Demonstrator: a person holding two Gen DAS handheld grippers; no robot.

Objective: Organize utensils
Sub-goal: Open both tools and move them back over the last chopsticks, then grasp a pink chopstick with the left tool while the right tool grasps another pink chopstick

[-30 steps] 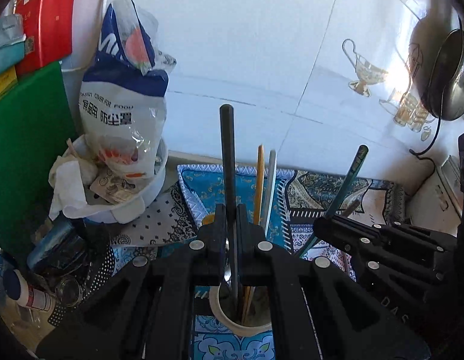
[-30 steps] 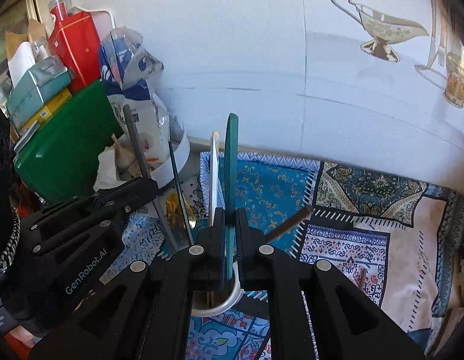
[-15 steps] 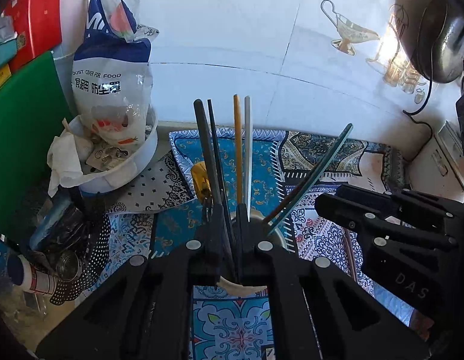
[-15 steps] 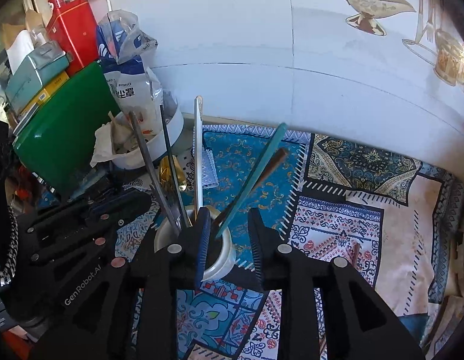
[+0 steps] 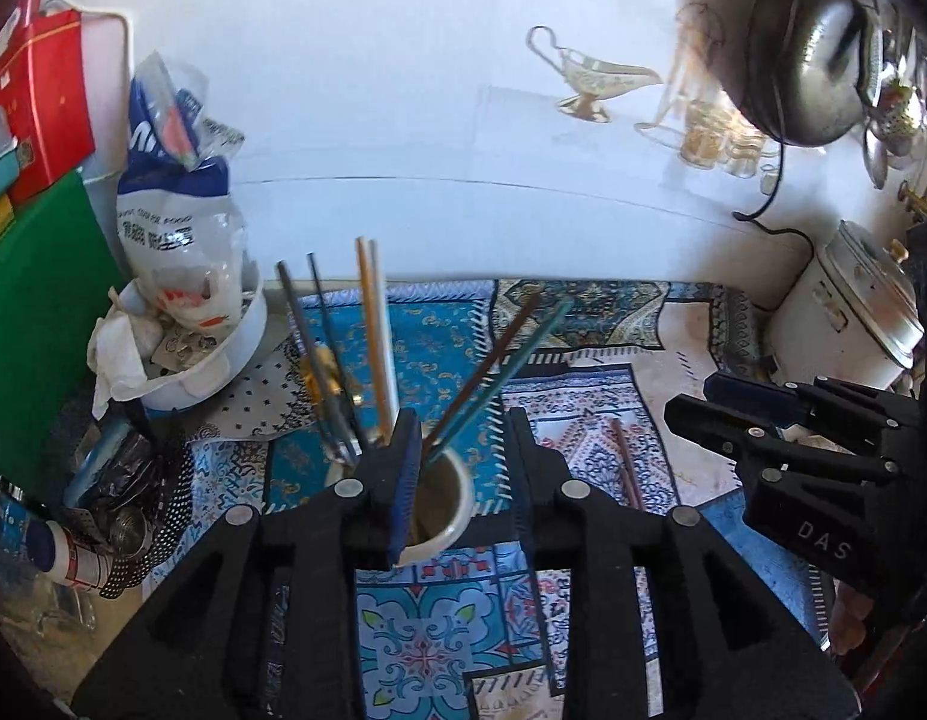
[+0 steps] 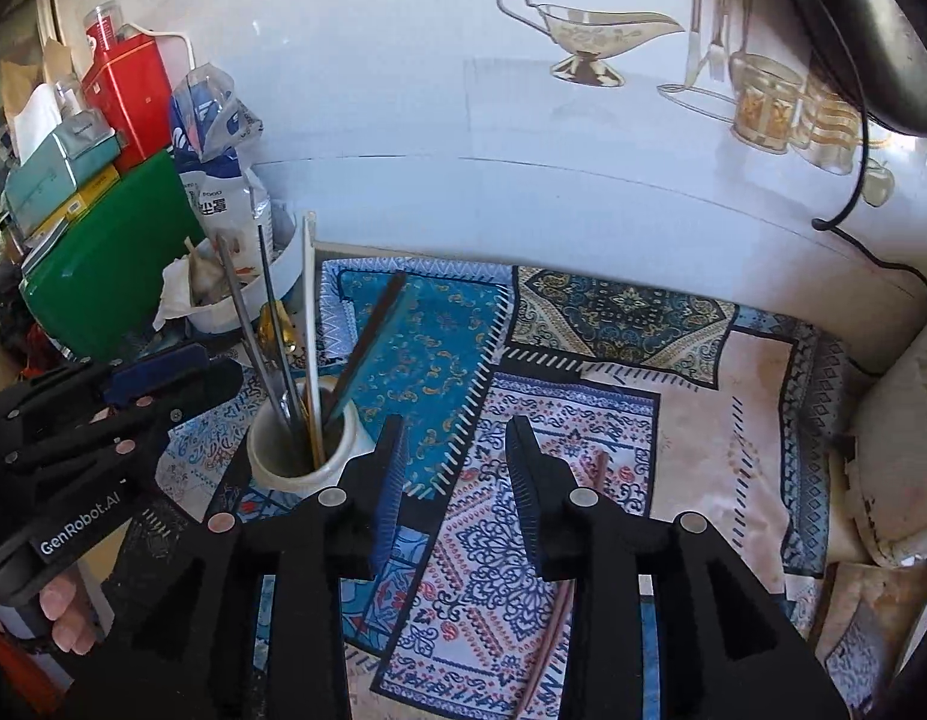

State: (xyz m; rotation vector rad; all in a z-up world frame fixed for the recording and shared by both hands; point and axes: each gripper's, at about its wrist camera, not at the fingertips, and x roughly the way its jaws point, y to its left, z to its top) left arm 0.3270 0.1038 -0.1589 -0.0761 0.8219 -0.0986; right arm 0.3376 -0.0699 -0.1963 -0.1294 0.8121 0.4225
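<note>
A white ceramic cup stands on a blue-and-cream patterned cloth against a white tiled wall, holding dark-handled utensils, a pair of pale chopsticks and a brown and a teal chopstick that lean to the right. Behind the cup to the left, a white bowl holds a blue-and-white plastic bag and crumpled tissue, beside a green board and a red box. One brown chopstick lies on the cloth to the cup's right. The left gripper hovers just over the cup, its near finger covering part of the rim; its jaws have just been opening and stand apart, gripping nothing. The right gripper, to the cup's right, has likewise just been opening and is empty. A hand, cut off at the frame edge, holds the left tool's handle.
</note>
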